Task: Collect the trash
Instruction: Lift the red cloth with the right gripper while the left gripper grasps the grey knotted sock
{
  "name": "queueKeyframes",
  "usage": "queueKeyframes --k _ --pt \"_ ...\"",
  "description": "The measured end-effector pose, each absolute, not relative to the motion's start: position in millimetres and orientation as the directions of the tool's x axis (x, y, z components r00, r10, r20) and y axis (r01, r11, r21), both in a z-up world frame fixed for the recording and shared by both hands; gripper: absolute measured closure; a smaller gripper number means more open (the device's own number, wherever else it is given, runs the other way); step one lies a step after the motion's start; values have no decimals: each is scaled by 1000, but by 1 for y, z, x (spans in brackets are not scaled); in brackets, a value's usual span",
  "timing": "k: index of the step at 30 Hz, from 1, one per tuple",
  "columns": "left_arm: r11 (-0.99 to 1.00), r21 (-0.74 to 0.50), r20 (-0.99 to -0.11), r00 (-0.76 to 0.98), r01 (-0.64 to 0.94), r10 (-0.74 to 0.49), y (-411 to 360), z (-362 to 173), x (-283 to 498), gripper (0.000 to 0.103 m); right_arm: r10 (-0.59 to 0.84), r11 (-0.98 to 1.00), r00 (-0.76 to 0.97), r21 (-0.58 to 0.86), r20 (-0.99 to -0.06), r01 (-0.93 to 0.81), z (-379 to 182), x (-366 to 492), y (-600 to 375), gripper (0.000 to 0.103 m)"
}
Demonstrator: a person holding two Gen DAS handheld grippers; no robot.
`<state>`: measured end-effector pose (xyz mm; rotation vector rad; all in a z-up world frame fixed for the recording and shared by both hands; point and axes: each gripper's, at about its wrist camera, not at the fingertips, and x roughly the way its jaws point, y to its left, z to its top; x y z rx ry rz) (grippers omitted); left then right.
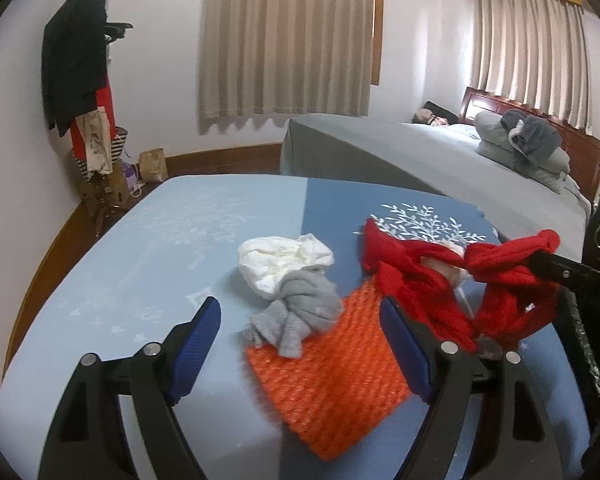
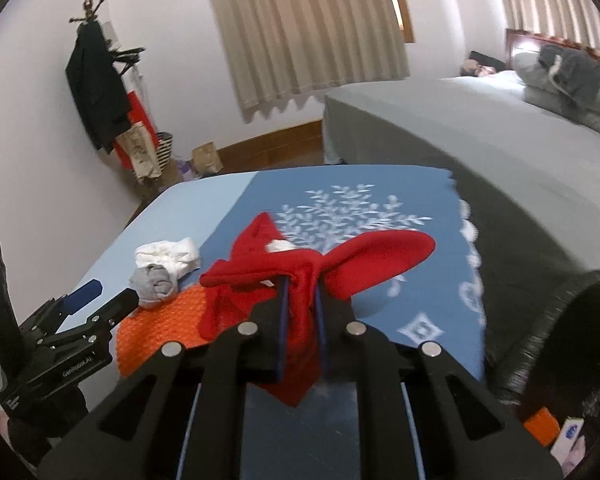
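Note:
On the blue tablecloth (image 1: 148, 240) lie a crumpled white tissue (image 1: 284, 260), a knotted grey rag (image 1: 296, 316) and an orange knitted mat (image 1: 332, 376). My left gripper (image 1: 300, 332) is open, its jaws standing either side of the grey rag and mat, just above them. My right gripper (image 2: 300, 292) is shut on a red cloth (image 2: 340, 256) and holds it lifted over the table; the red cloth also shows at the right of the left wrist view (image 1: 440, 280). The tissue (image 2: 168, 256), the rag (image 2: 154, 284) and the mat (image 2: 160, 324) show left in the right wrist view.
A black trash bag (image 2: 572, 320) stands at the table's right edge. A grey bed (image 1: 440, 152) with pillows lies behind the table. A coat rack (image 1: 76, 72) with clothes and bags stands in the far left corner. Curtains hang on the walls.

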<state>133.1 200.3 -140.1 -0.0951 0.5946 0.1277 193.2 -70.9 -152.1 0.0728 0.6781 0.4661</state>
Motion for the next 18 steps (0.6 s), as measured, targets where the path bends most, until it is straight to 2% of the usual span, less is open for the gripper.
queueKeyframes --k 9,12,13,16,18 --pt "994 -51 -565 824 -94 49 179 -140 139 23 355 932 697 180 -624 -314 -165 197 -89 91" --pt "995 -45 -570 821 -86 45 176 -142 141 23 344 934 668 166 -660 -317 -177 202 -83 86" --pt "995 -45 -572 819 -86 45 177 -143 141 23 342 934 662 164 -667 -317 -180 202 -82 83" --pt "995 -45 -574 817 -89 47 179 -144 140 23 320 941 648 150 -691 -305 -190 204 -78 53" --pt "995 -47 -576 816 -92 48 180 -145 141 23 310 943 641 143 -703 -299 -195 203 -78 47"
